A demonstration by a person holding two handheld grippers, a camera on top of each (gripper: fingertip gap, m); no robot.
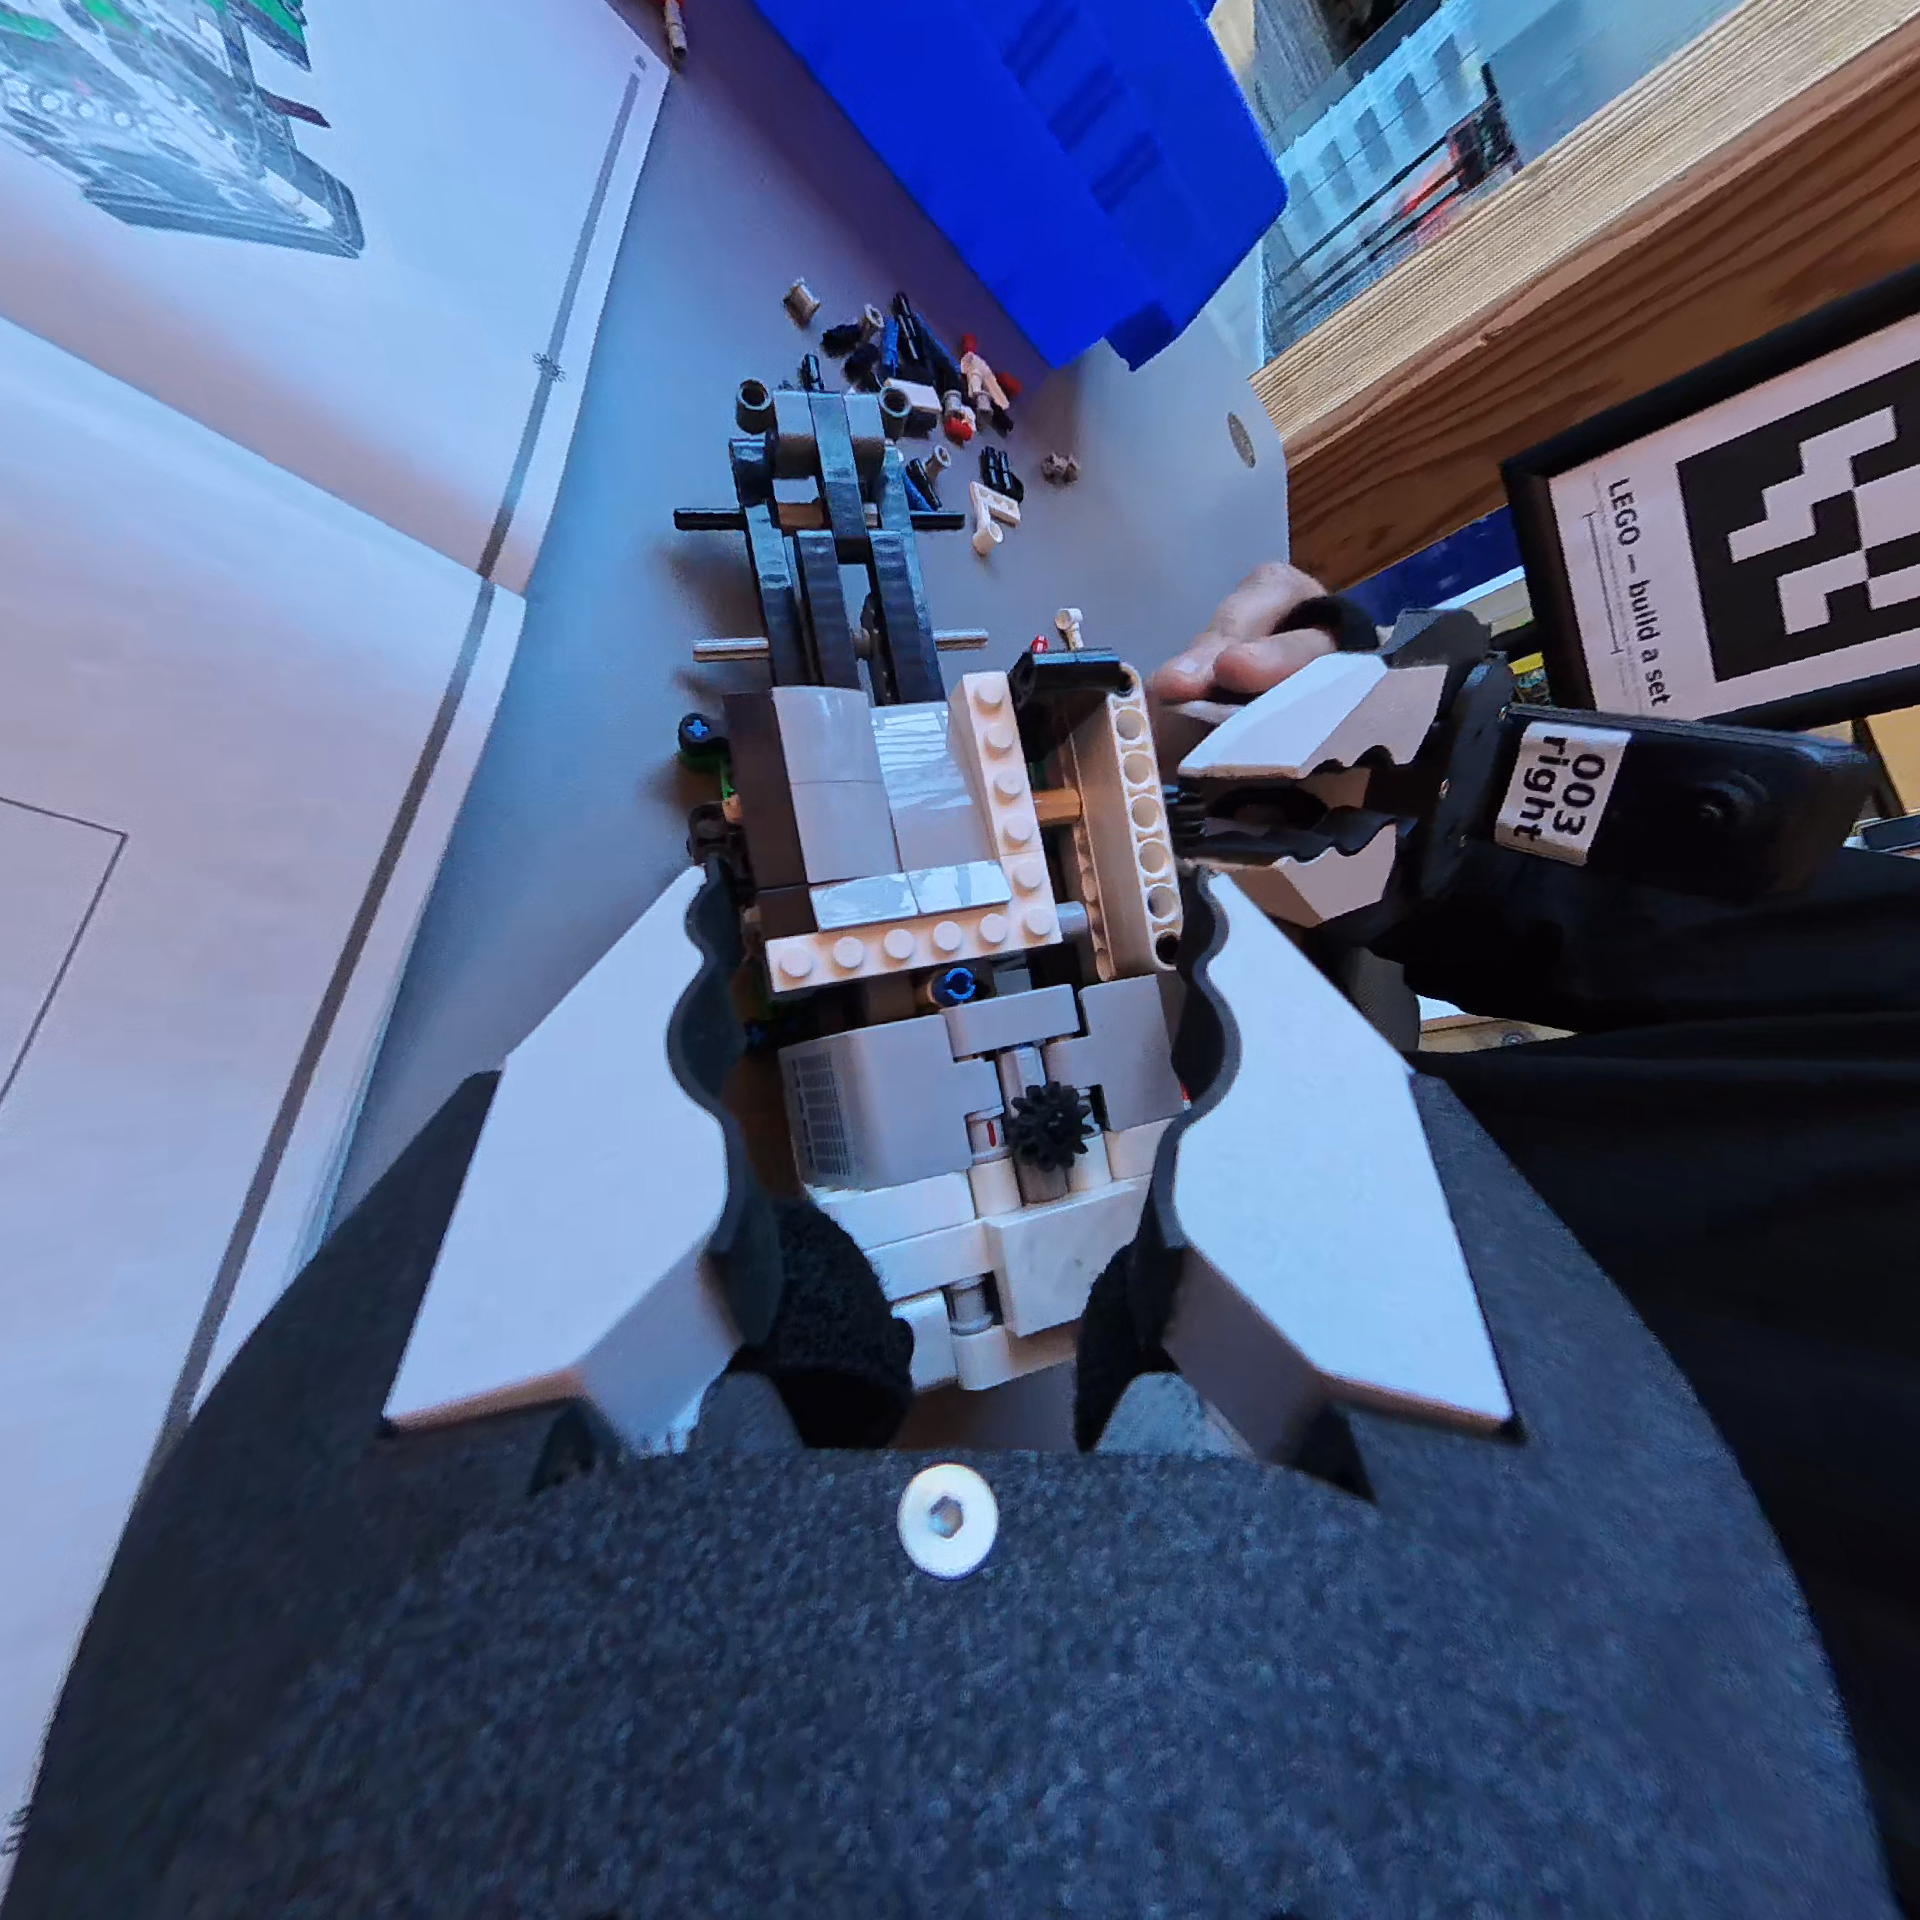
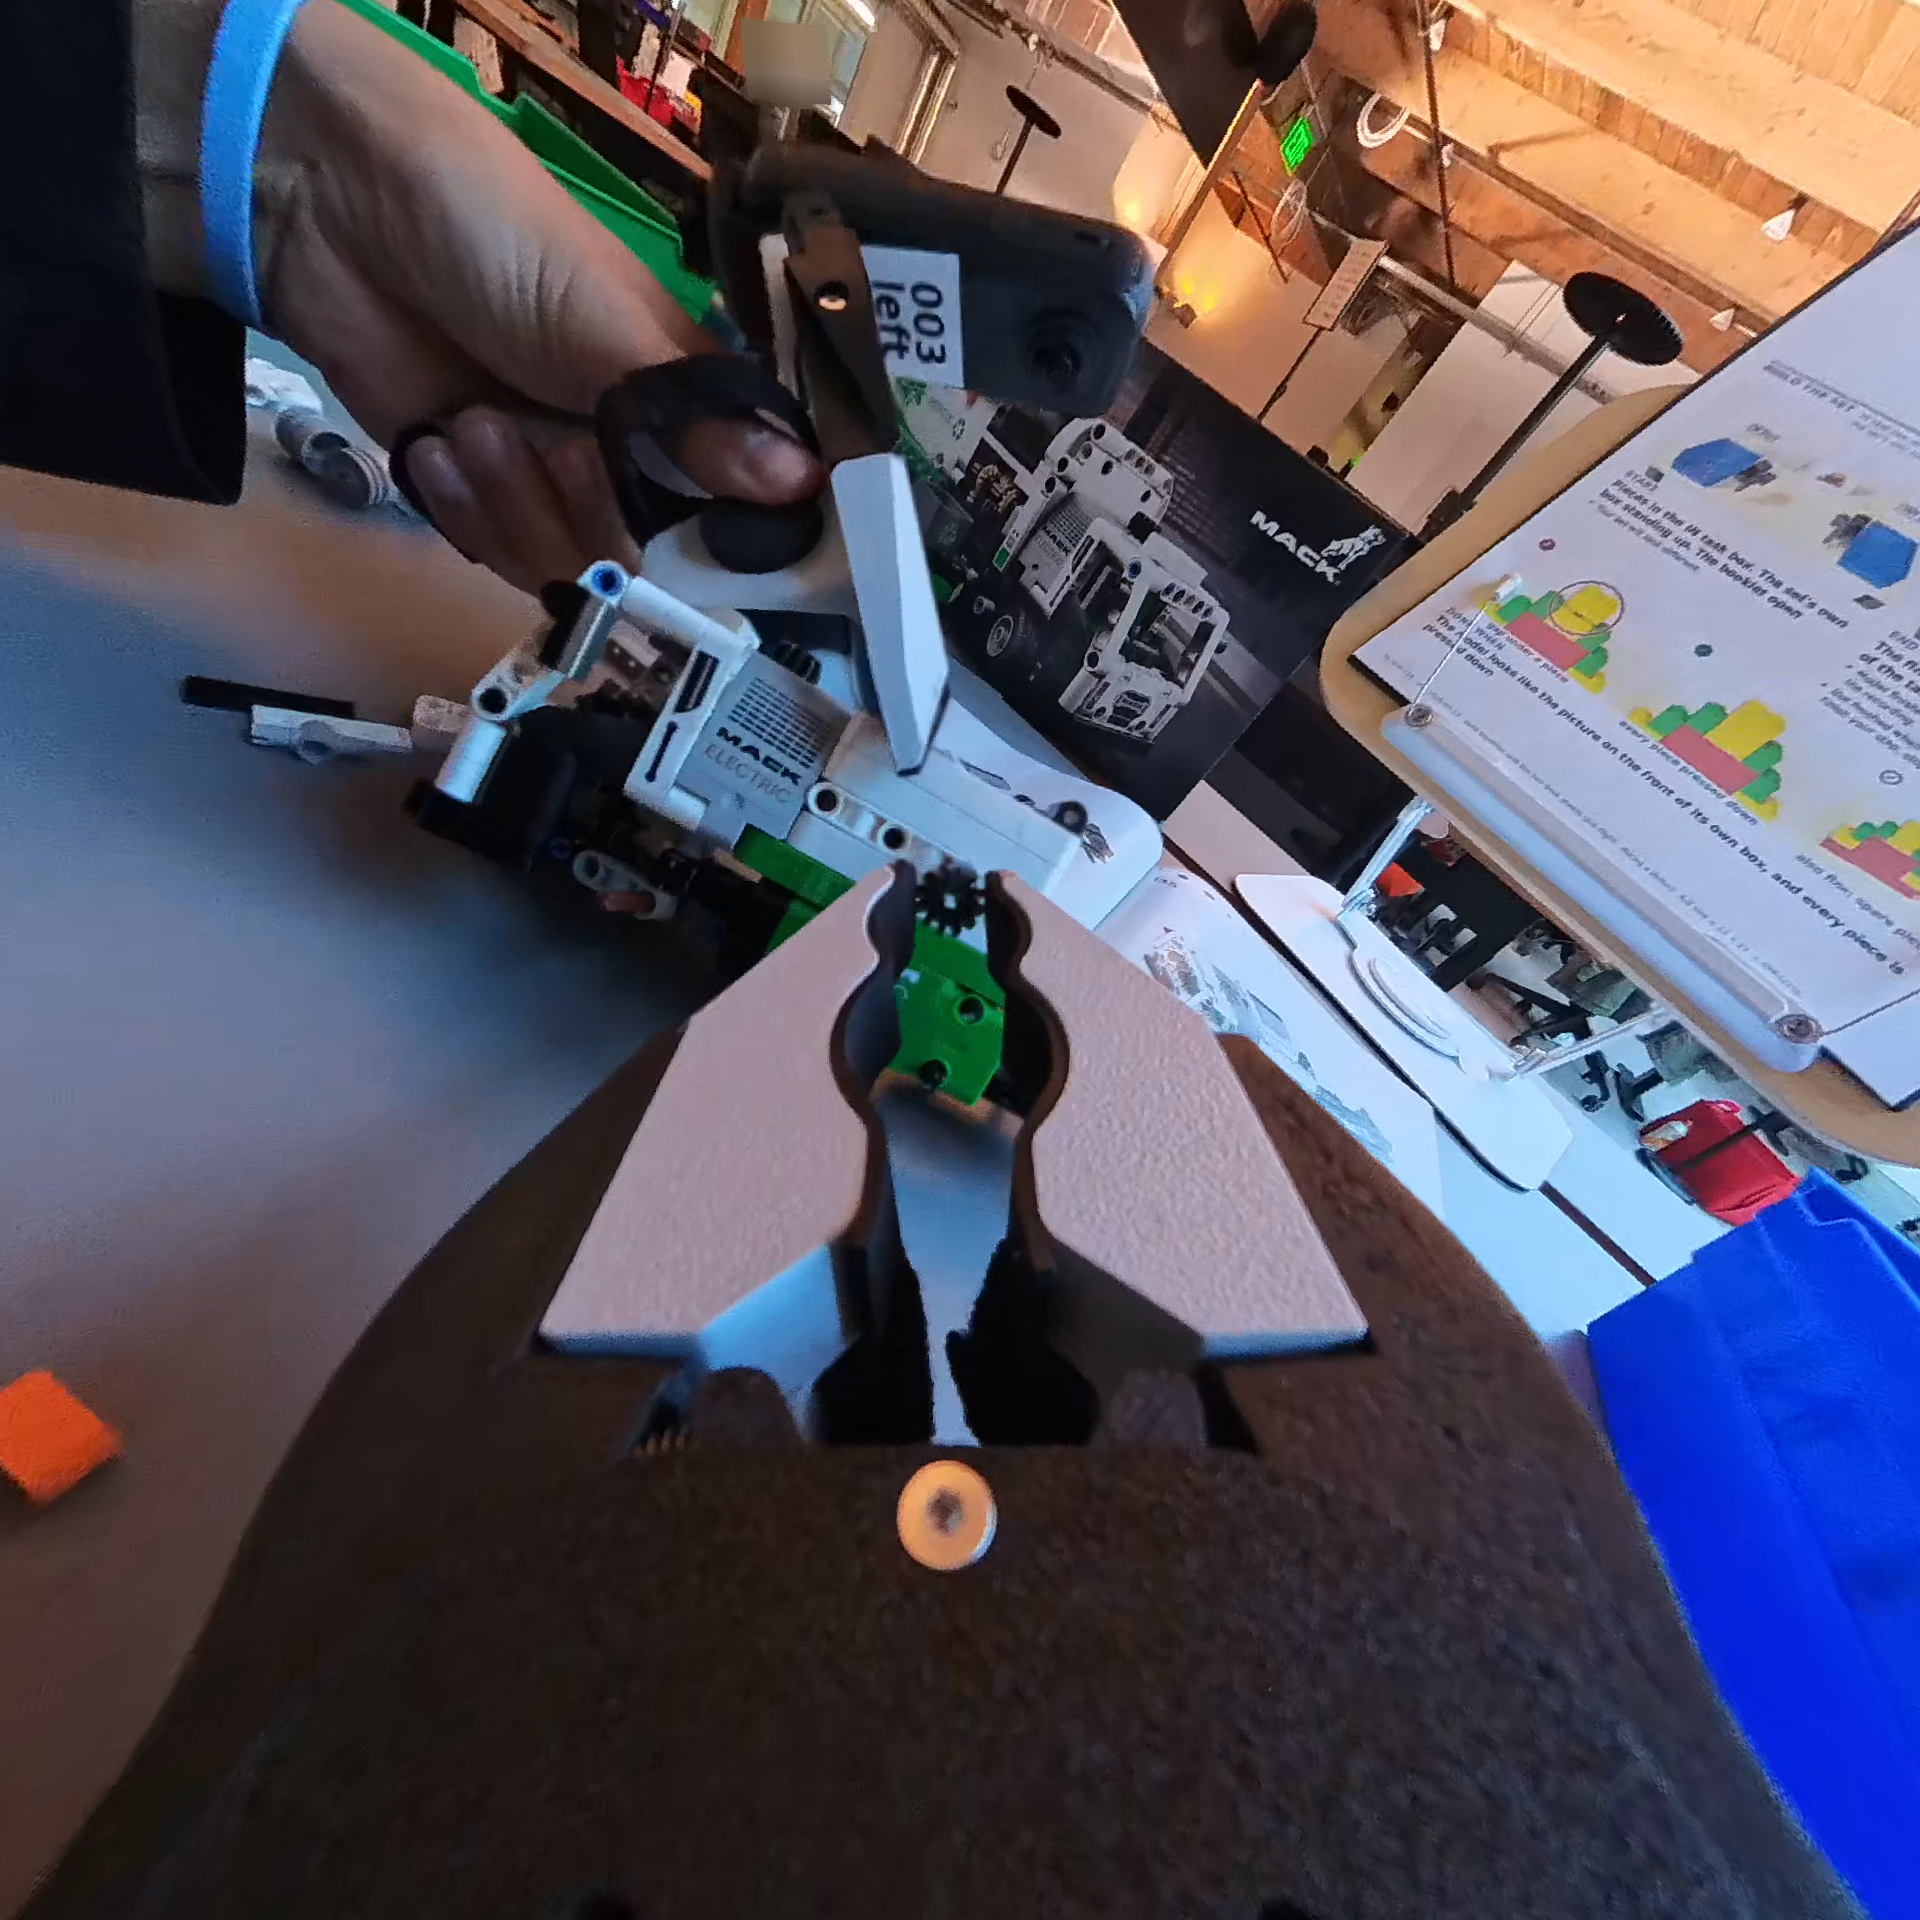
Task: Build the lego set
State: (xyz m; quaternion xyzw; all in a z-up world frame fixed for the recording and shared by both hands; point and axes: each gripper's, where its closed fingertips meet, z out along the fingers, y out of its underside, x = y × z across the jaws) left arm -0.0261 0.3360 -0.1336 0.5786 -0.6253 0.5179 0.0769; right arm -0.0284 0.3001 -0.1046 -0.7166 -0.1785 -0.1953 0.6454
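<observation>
My left gripper is shut on the half-built white, grey and black truck model, gripping its sides just above the grey table. In the right wrist view the model is tilted, with green parts underneath, and one white left finger lies across it. My right gripper is shut on a small black gear at its tips, right against the model's side. In the left wrist view the right gripper touches the white holed beam on the model's right side.
Several loose small parts lie beyond the model, by a blue bin. An open instruction booklet lies at left. The set's box, a sloped instruction board and an orange piece are around.
</observation>
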